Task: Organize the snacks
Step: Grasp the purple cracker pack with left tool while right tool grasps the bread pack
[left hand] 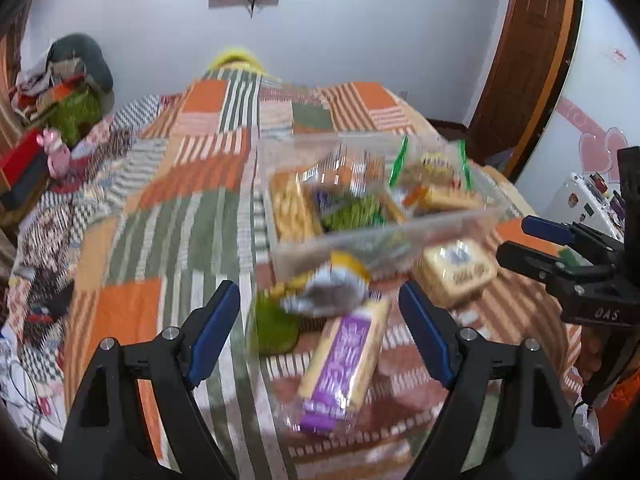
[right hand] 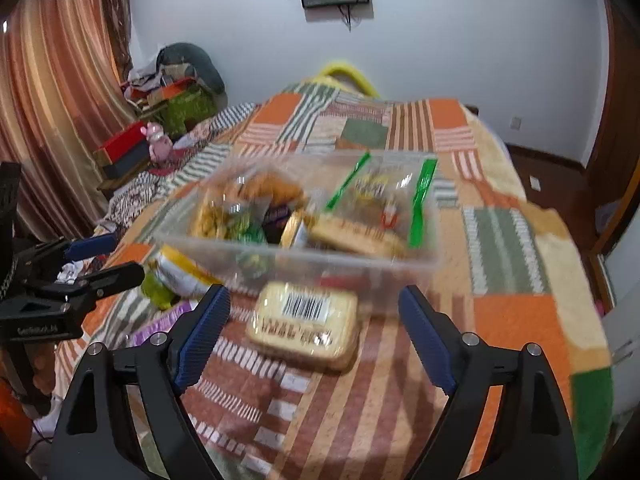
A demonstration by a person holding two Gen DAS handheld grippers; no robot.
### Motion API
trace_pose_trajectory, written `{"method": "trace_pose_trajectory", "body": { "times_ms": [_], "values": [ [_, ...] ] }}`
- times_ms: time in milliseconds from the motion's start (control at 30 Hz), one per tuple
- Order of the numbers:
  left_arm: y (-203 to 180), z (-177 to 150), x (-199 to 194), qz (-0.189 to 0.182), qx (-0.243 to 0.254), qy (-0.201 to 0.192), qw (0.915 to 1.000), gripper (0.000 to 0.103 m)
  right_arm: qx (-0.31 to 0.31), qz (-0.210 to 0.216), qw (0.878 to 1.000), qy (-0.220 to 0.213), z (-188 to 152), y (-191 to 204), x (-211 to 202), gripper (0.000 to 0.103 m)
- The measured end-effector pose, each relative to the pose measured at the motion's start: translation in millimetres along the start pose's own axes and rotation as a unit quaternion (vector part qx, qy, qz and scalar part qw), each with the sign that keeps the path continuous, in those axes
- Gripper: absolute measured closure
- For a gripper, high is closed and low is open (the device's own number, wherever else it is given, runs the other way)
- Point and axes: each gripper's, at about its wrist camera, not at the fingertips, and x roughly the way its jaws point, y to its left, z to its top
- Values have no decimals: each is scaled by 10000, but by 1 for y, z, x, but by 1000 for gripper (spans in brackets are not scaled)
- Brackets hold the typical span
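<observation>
Most snacks already sit in the clear bin [right hand: 296,256] on the bed [right hand: 516,320]. Left outside, near its front wall: a biscuit pack [right hand: 303,325], purple wafers [left hand: 344,360], a crumpled bag [left hand: 328,284]. Left claw [left hand: 320,336] and right claw [right hand: 314,336] gape, holding nothing.

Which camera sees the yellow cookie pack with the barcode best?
The right wrist view: the cookie pack lies whole, barcode up, between the open right gripper's fingers. The left wrist view shows it off to the side, blurred, beside the clear box.

both tongs, left [left hand: 320,320] and right [right hand: 314,332], wide open, empty
</observation>
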Motion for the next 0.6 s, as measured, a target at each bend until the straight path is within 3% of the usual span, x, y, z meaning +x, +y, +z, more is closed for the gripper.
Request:
{"method": "trace_pose_trajectory", "body": {
  "times_ms": [433, 600],
  "values": [
    [-2, -44, 37, -259, -56, 585, 9979, 24, -23, 16, 9983, 586, -11, 13, 44, 17],
    [-8, -46, 53, -472, -94, 753, 9960, 41, -65, -18, 9978, 664, -12, 15, 52, 14]
  ]
}}
